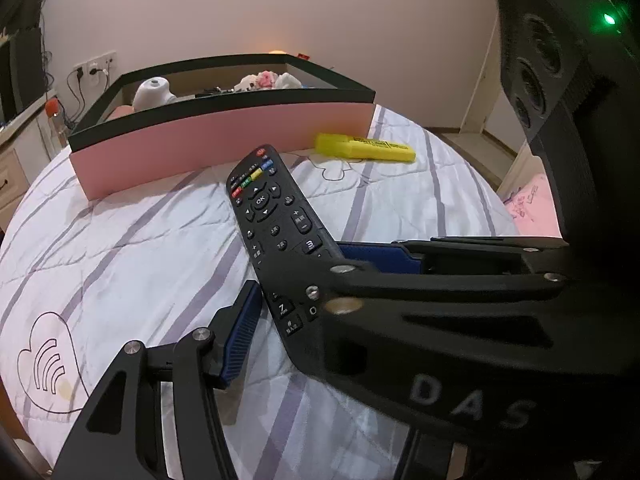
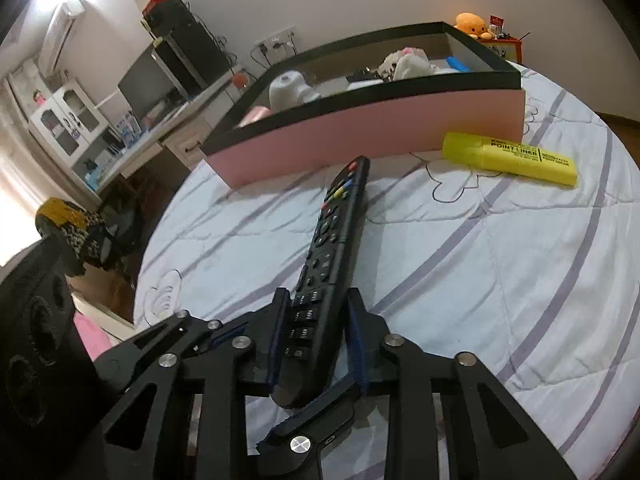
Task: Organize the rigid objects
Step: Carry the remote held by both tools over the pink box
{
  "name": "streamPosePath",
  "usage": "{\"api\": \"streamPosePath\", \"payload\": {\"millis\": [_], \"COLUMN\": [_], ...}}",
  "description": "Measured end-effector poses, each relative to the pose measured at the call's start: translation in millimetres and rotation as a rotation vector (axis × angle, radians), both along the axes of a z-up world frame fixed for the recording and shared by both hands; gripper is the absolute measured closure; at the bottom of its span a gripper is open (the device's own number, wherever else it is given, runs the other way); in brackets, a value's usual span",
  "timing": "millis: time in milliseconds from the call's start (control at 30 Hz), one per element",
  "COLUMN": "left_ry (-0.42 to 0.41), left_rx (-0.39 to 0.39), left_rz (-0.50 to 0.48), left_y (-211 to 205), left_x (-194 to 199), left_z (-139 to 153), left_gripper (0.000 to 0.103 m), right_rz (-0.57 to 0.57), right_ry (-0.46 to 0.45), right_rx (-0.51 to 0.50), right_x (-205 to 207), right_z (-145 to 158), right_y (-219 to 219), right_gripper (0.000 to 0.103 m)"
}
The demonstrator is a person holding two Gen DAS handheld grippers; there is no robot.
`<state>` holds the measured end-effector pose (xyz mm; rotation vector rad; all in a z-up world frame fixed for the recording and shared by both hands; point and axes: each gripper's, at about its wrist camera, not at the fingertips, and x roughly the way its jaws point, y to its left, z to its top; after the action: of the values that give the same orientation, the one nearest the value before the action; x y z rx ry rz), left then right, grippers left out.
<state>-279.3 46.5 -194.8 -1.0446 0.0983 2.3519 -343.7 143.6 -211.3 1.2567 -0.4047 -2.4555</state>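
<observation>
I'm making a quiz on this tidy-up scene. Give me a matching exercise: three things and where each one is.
Things:
1. remote control
2. yellow highlighter
3. white round object

Places:
A. inside the pink box
B. between the right gripper's pads
C. lying on the quilt beside the box

Pairs: 1-B, 2-C, 3-A

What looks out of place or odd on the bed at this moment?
The remote lifts off the quilt at its near end, with both grippers around it at once: the right gripper straddling it and the left gripper on either side. The highlighter lies loose outside the box. Nothing is spilled or damaged.
</observation>
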Motion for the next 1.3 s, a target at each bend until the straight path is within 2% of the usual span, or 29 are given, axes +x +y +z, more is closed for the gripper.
{"api": "streamPosePath", "payload": {"millis": [167,567,833,1167,1300], "left_ry": [0.014,0.093,0.156,0.217,0.234], "left_rx": [-0.017,-0.053,-0.068,-0.086,-0.089], "left_rz": [0.002,-0.023,-0.030,-0.046,-0.047], "left_y": [3.1,9.6,14.6,25.9,27.7], "left_x": [2.2,15.1,13.3,-11.5,-33.6], "left_z": [3.2,34.9,64.5,98.9,111.0], "left_gripper": [0.042,0.043,0.043,0.042,0.041], "right_rz": [0.016,0.015,0.031,0.040,0.045], "right_ry": [0.011,0.038,0.091,0.152,0.174], "right_rx": [-0.032,-0.133,-0.162,-0.177,-0.184], "right_x": [6.2,12.9,8.3,-11.9,-34.7], "right_z": [3.8,25.9,53.9,83.0,96.4], "right_y": [4.5,19.8,25.0,34.3,38.2], "right_gripper": [0.086,0.087,0.087,0.086,0.086]}}
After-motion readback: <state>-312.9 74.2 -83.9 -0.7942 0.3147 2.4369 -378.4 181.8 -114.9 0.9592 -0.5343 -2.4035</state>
